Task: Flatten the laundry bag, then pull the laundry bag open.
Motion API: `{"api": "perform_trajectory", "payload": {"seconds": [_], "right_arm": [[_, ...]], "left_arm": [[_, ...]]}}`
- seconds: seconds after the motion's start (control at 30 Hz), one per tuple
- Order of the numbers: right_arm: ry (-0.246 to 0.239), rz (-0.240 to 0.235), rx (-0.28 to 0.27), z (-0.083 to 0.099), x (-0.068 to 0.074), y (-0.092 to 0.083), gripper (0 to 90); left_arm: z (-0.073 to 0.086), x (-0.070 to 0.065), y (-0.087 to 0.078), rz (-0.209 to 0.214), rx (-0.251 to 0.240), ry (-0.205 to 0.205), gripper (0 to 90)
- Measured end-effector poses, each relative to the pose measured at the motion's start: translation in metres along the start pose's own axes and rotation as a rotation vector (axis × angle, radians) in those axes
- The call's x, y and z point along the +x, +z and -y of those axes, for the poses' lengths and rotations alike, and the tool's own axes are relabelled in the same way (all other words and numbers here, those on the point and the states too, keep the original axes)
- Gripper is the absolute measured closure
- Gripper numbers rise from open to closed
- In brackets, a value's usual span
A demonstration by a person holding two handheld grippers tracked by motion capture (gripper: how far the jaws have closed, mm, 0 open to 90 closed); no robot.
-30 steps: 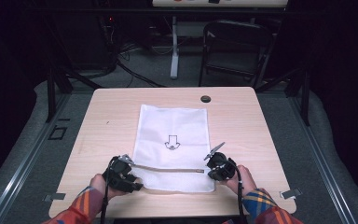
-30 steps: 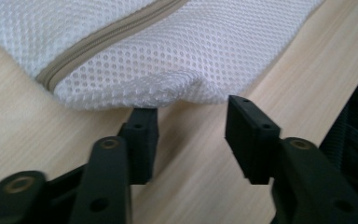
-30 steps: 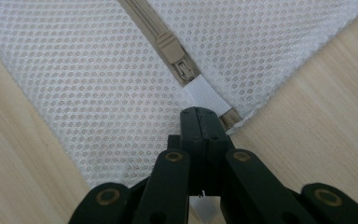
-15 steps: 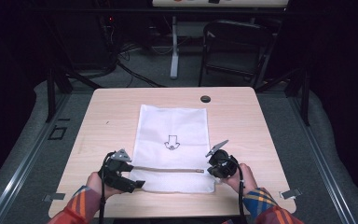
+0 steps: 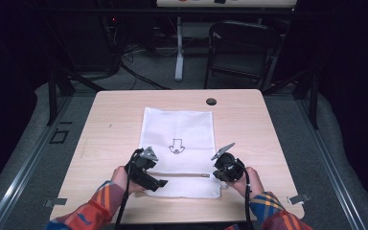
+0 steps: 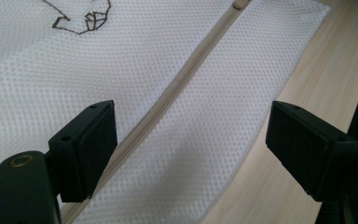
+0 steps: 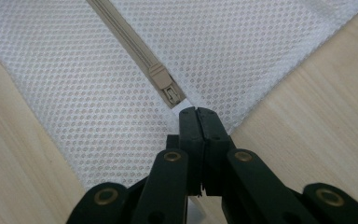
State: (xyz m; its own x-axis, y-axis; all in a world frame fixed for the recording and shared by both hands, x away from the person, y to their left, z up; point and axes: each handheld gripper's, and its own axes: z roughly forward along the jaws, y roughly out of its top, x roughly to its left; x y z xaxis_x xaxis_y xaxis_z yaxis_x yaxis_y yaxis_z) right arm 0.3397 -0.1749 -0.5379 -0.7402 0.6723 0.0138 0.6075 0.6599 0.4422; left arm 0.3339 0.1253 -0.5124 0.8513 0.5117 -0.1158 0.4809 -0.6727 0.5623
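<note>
A white mesh bag (image 5: pixel 177 129) with a printed arrow (image 5: pixel 176 145) lies flat on the wooden table (image 5: pixel 110 129). A beige zipper (image 5: pixel 179 175) runs across its near end. My right gripper (image 5: pixel 214 175) is shut on the bag's fabric right at the zipper's end, just past the beige slider (image 7: pixel 163 79); in the right gripper view its tips (image 7: pixel 196 114) pinch a bit of white cloth. My left gripper (image 5: pixel 160 182) hovers over the bag's left part. Its jaws (image 6: pixel 191 135) have just been opening and stand wide, with the zipper (image 6: pixel 182 88) running under the gap, untouched.
A small black round cap (image 5: pixel 211 101) sits in the table's far edge area. Beyond the table stands a dark folding chair (image 5: pixel 242 52) and a white stand leg (image 5: pixel 178 52). Bare wood lies to both sides of the bag.
My left gripper has let go at the bag's left edge, opened wide and shifted right over the bag. The right gripper has stayed where it was, still shut.
</note>
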Motion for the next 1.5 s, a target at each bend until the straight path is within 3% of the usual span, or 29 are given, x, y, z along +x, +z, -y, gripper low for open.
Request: {"api": "perform_trajectory", "payload": {"seconds": [0.43, 0.83, 1.17, 1.33, 1.5], "right_arm": [[0.004, 0.017, 0.004, 0.003, 0.0, 0.003, 90.0], [0.016, 0.006, 0.014, 0.002, -0.001, 0.011, 90.0], [0.027, 0.006, 0.0, 0.004, 0.0, 0.016, 90.0], [0.013, 0.009, -0.013, 0.006, 0.0, 0.016, 90.0], [-0.004, 0.012, -0.011, 0.006, 0.001, 0.016, 90.0]], "left_arm": [[-0.03, -0.009, 0.033, 0.018, 0.013, 0.084, 16.5], [-0.039, -0.015, 0.047, 0.035, 0.001, 0.101, 18.3], [-0.049, -0.022, 0.068, 0.074, -0.003, 0.132, 36.5], [-0.052, -0.024, 0.076, 0.082, -0.01, 0.141, 44.4], [-0.055, -0.026, 0.084, 0.118, -0.014, 0.147, 55.6]]}}
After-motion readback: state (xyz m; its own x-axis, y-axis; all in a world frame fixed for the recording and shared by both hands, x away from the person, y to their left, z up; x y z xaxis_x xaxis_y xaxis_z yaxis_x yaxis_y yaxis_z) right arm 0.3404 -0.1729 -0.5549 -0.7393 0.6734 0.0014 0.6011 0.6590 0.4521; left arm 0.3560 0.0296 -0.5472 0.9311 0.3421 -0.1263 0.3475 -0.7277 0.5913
